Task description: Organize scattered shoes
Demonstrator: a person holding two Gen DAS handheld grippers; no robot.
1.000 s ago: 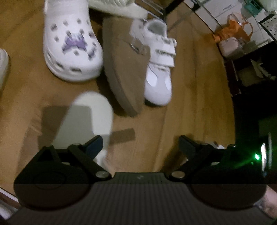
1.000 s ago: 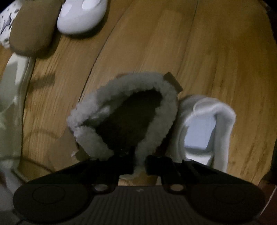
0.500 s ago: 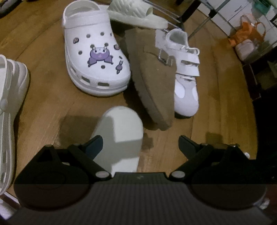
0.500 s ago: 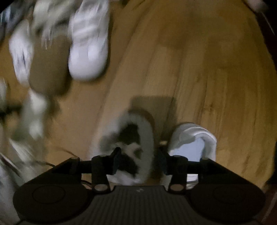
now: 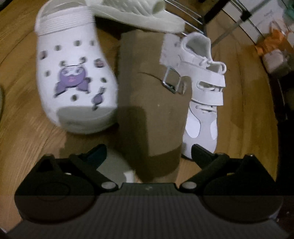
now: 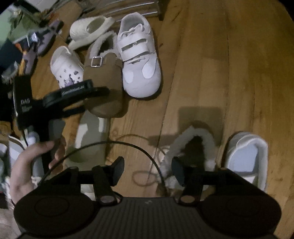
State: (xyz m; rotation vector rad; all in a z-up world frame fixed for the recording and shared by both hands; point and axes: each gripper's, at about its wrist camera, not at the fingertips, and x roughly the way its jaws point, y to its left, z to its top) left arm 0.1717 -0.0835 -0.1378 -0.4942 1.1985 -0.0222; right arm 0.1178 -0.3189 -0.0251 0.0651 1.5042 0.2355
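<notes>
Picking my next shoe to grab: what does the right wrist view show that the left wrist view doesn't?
Only the right wrist view: the fleece-lined brown clog and white sneaker set side by side near the open right hand-held gripper, and the person's hand carrying the left hand-held gripper.

Only the left wrist view: the left hand-held gripper's jaws, open, with the toe of the brown buckle clog between them, untouched.

Both: the buckle clog lying between the charm clog and the strap sneaker, with the cream slide behind.
</notes>
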